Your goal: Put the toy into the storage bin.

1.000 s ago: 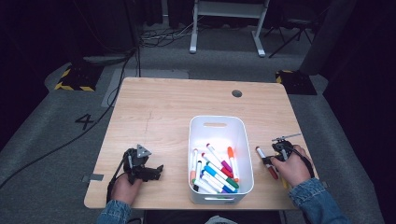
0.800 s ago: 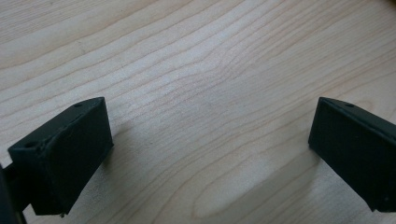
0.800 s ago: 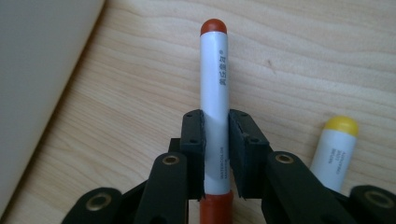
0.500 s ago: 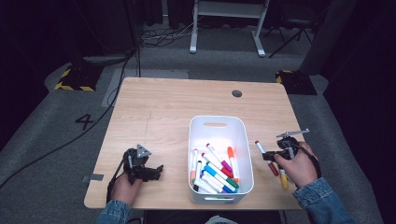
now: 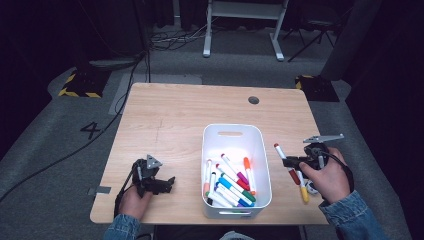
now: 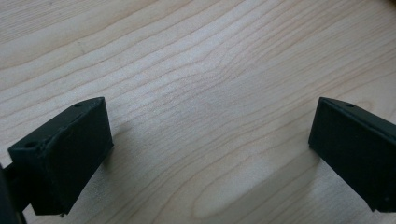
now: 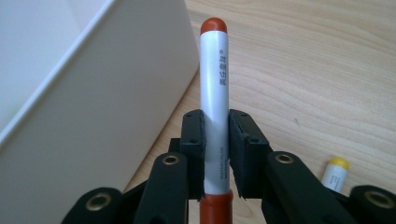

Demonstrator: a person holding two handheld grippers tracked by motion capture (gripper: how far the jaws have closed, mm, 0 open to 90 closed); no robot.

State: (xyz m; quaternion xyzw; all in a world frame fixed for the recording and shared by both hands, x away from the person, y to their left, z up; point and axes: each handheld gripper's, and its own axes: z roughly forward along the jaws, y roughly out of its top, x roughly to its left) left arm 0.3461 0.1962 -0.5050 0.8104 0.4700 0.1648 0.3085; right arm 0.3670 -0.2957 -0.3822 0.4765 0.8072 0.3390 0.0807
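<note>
A white marker with red ends point(image 7: 214, 93) is clamped in my right gripper point(image 7: 215, 135), lifted off the wooden table just right of the white bin point(image 7: 93, 116). In the high view the right gripper point(image 5: 288, 161) holds this marker point(image 5: 278, 149) pointing up and left, beside the bin's point(image 5: 263, 150) right wall. Several coloured markers point(image 5: 227, 182) lie in the bin's near half. My left gripper point(image 5: 168, 183) rests on the table left of the bin. Its jaws stand wide apart over bare wood in the left gripper view point(image 6: 210, 140).
A yellow-capped marker point(image 5: 303, 193) lies on the table under the right hand, also in the right gripper view point(image 7: 336, 170). A round cable hole point(image 5: 253, 100) sits near the table's point(image 5: 170, 115) far edge. Table edges are close to both hands.
The right gripper has risen off the table with the red marker in it and tilted it up beside the bin. The left gripper has stayed still.
</note>
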